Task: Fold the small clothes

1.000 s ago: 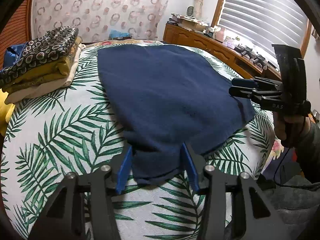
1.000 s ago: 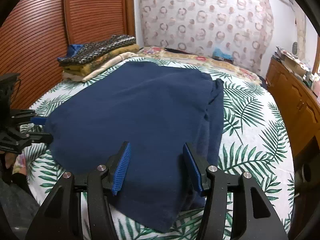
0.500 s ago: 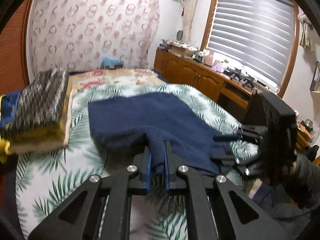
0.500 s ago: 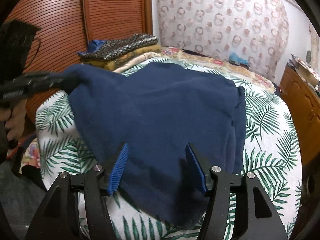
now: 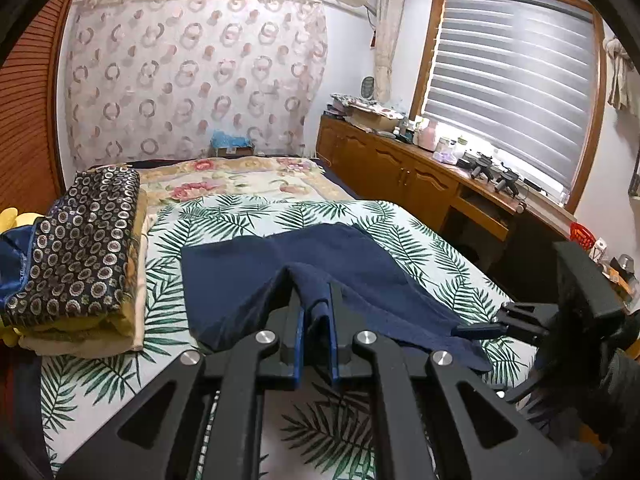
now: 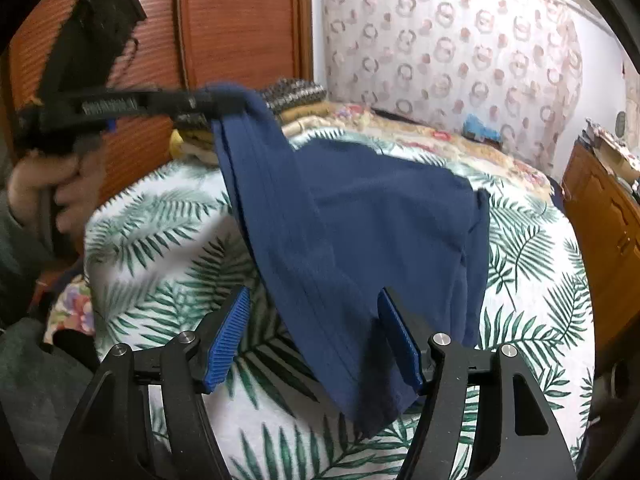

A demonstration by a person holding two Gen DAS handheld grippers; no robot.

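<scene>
A navy blue garment (image 5: 248,276) lies on a bed with a palm-leaf sheet (image 5: 100,376). My left gripper (image 5: 316,332) is shut on one corner of the garment and holds it up; it shows raised at the upper left in the right wrist view (image 6: 224,106). The cloth (image 6: 360,220) hangs from it in a taut fold down to the bed. My right gripper (image 6: 316,340) is open, its blue pads on either side of the garment's near edge. It also shows at the right in the left wrist view (image 5: 476,330).
A stack of folded clothes (image 5: 80,256) sits on the bed's left side. A floral blanket (image 5: 232,180) lies at the bed's far end. A wooden cabinet (image 5: 400,176) with clutter runs along the right wall under the window. A wooden wardrobe (image 6: 240,20) stands at the left.
My left gripper closed on the garment's corner and lifted it up, pulling the cloth off the bed. My right gripper stayed open at the near edge.
</scene>
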